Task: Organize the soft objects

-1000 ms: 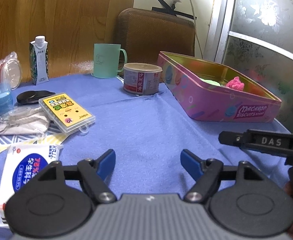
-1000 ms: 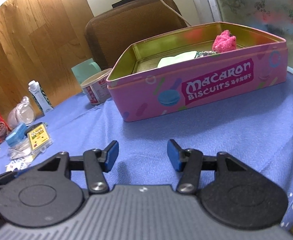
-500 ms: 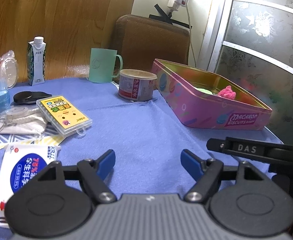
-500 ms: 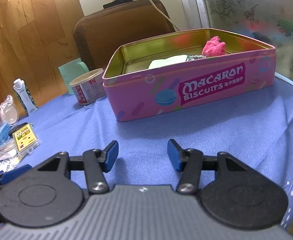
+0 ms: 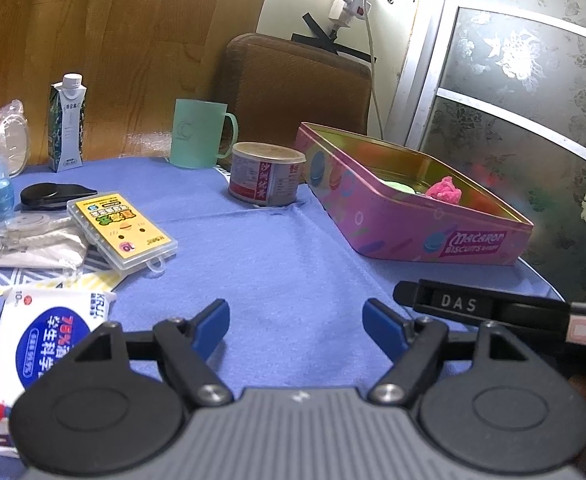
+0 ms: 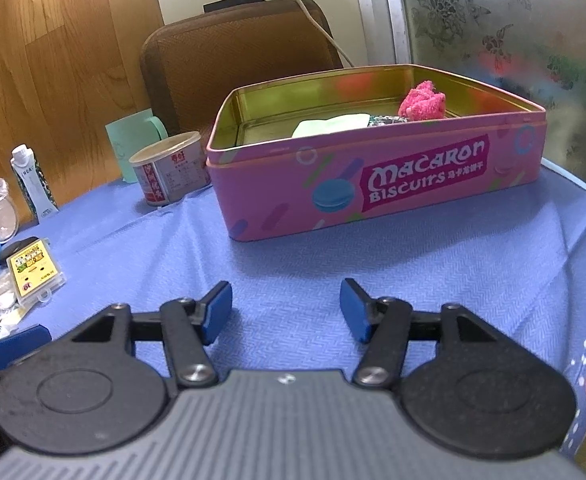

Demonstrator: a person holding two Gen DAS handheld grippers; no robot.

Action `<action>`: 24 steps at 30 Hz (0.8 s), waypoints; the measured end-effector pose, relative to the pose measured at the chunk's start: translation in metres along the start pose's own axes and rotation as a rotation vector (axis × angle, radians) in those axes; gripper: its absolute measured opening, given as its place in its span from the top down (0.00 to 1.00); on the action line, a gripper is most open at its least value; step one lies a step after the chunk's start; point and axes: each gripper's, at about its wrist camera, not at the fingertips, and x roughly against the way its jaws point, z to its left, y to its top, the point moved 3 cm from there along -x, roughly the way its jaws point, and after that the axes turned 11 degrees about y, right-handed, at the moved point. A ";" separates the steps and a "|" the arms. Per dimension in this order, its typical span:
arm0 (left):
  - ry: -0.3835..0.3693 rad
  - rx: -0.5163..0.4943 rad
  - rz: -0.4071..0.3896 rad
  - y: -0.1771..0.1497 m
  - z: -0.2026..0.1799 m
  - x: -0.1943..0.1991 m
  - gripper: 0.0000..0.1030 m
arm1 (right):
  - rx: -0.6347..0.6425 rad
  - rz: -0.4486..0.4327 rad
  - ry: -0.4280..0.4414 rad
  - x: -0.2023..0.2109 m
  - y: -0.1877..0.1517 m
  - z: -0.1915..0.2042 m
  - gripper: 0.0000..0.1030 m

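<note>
Pink fluffy item [image 6: 421,102]: seen lying inside the open tin, toward its far right corner.
Pale green item [image 6: 329,125]: laid flat on the tin's floor, left of the pink one; a small dark patterned piece [image 6: 387,120] is wedged between the two, and what it is cannot be told.
Pink biscuit tin [image 6: 373,188]: lid off, gold inside, set on the blue tablecloth [image 6: 293,264] at the table's far right.
Right gripper [image 6: 285,314]: held low over bare cloth in front of the tin; its jaws have just been opening and are now spread wide, with nothing between the blue pads.
Left gripper [image 5: 297,330]: also spread wide over bare cloth, nothing gripped, well apart from the tin.
Round can [image 5: 265,178]: placed just beside the tin's left end.
Green mug [image 5: 199,138]: stood behind the can, near the brown chair back [image 5: 293,84].
Wet-wipes pack [image 5: 41,344]: laid at the near left, partly hidden by the left gripper's body.
Yellow card case [image 5: 123,236]: rested partly on a clear bag holding white cloth [image 5: 29,246].
Carton [image 5: 67,122]: stood upright at the far left edge.
</note>
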 end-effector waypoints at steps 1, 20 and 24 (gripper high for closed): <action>-0.001 -0.002 0.002 0.000 0.000 0.000 0.26 | 0.002 -0.001 -0.004 0.000 0.000 0.001 0.38; -0.042 0.025 -0.038 -0.001 0.004 0.006 0.19 | 0.041 0.000 -0.034 -0.006 -0.002 0.014 0.36; -0.041 0.027 -0.036 0.000 0.004 0.005 0.19 | 0.052 -0.001 -0.035 -0.008 -0.003 0.016 0.36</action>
